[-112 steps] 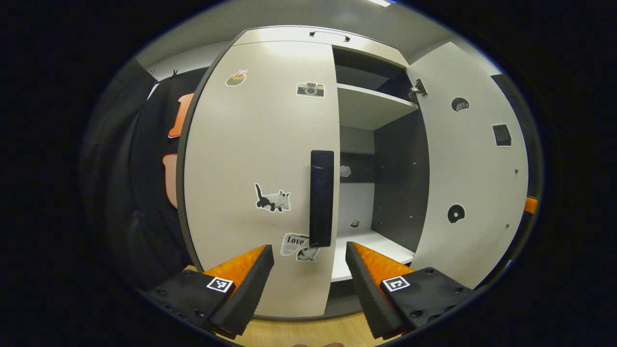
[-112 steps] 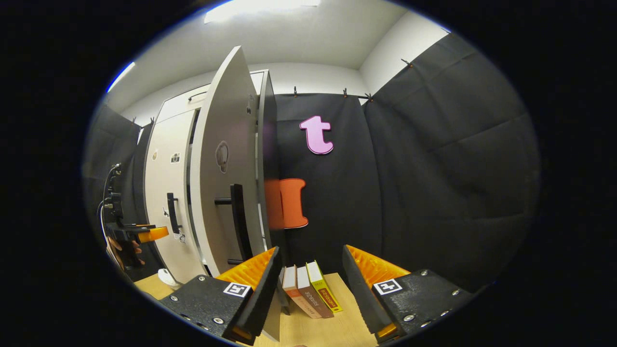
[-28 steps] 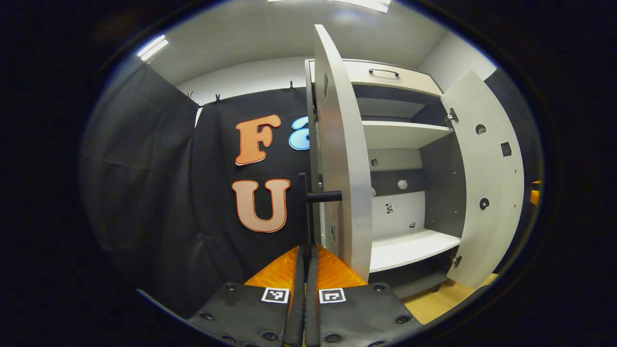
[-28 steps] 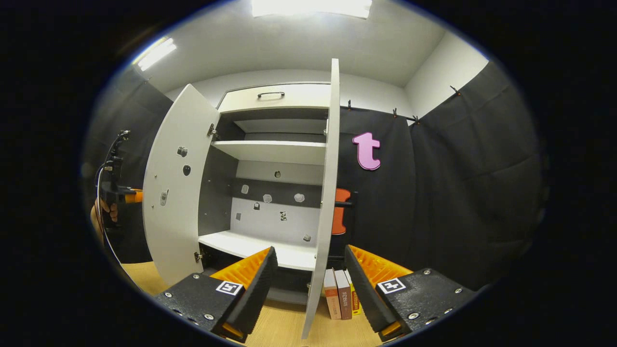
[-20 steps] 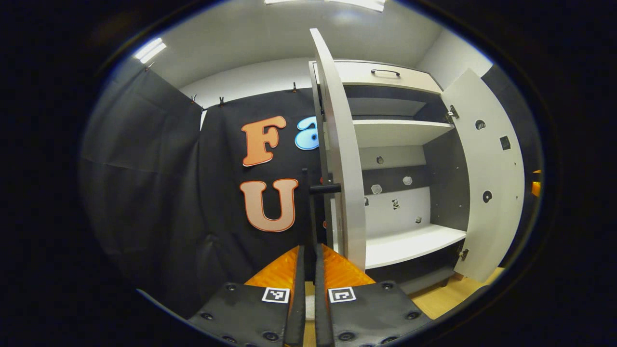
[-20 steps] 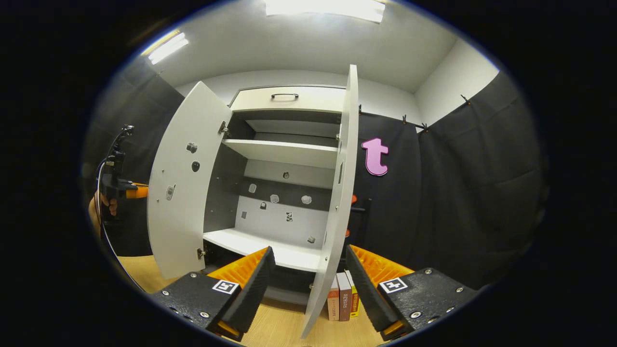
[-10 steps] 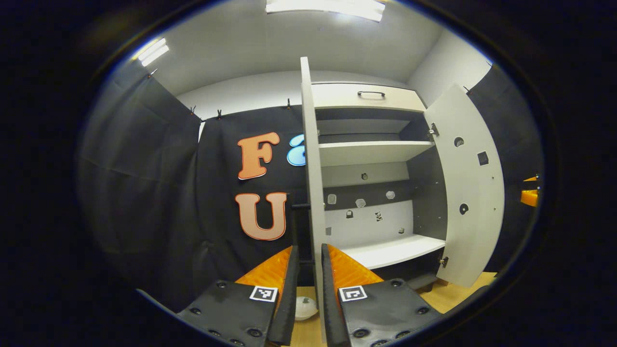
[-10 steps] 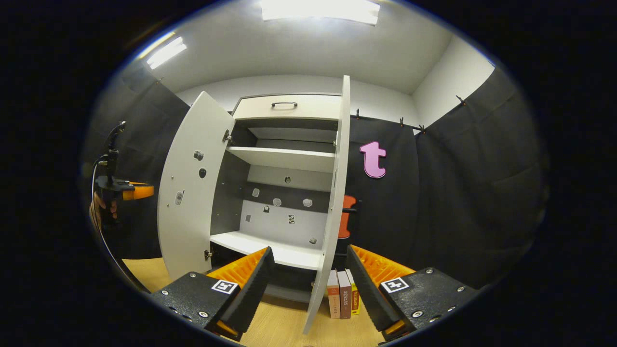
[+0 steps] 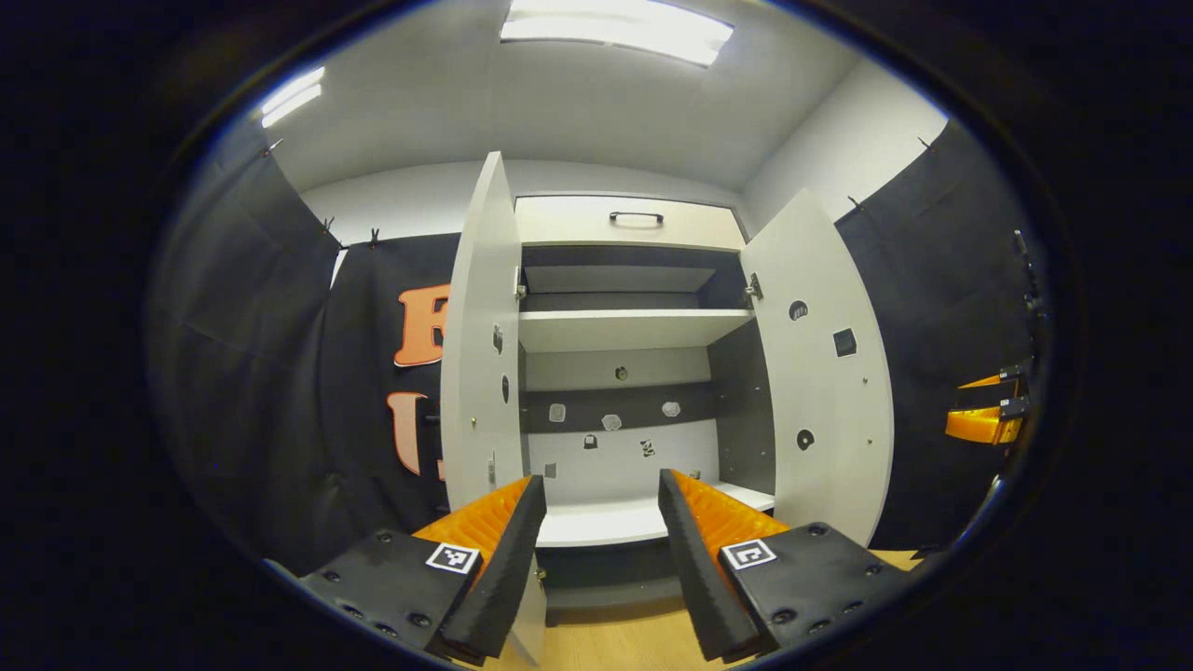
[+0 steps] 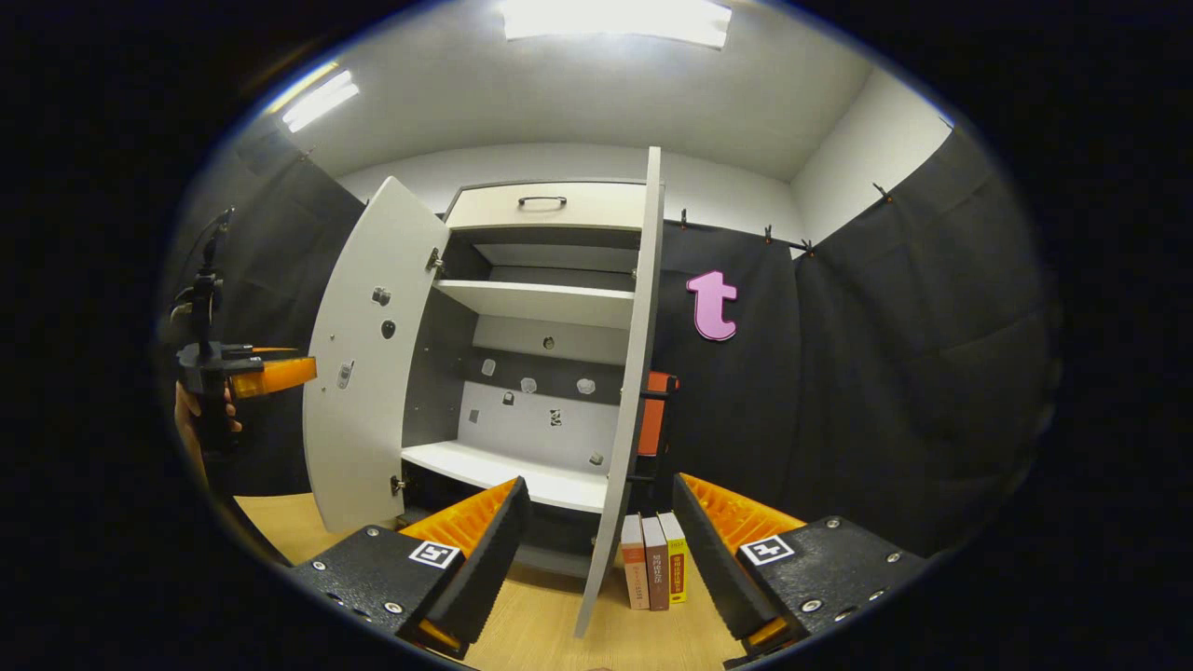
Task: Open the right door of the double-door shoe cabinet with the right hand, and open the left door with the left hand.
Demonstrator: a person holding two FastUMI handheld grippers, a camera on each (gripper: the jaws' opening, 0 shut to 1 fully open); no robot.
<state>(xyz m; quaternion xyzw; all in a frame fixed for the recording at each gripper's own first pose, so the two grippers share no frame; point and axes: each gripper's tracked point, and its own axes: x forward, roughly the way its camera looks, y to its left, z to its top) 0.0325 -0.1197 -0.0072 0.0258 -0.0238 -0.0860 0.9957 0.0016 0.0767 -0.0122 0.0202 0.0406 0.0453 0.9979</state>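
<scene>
Half a second ago the left hand-held gripper [image 9: 594, 550] had its fingers nearly closed around the edge of the left door [image 9: 480, 363]; now they are spread wide, holding nothing, pulled back from the shoe cabinet [image 9: 623, 391].

From the left gripper view, both doors stand swung outward, so the task looks finished and the retreat seems meant to clear the doors. The left door sits just beyond the gripper's left finger, seen almost edge-on. The right door [image 9: 825, 373] angles outward on the far side, its pale inner face dotted with small stickers. Between them the cabinet is white with dark side walls, one upper shelf [image 9: 629, 328] and a lower shelf, small stickers on the back panel, and a top drawer with a dark handle. The right hand-held gripper [image 9: 980, 421] shows orange at the far right edge.

From the right gripper view, the right hand-held gripper [image 10: 596, 550] is also spread wide and empty, away from the cabinet. The right door [image 10: 634, 373] stands edge-on ahead, the left door [image 10: 373, 363] opened wide. Three books [image 10: 654, 572] stand on the wooden floor [image 10: 541, 634] beside the right door. A hand [image 10: 198, 410] holds the left hand-held gripper [image 10: 270, 375] near the left door.
</scene>
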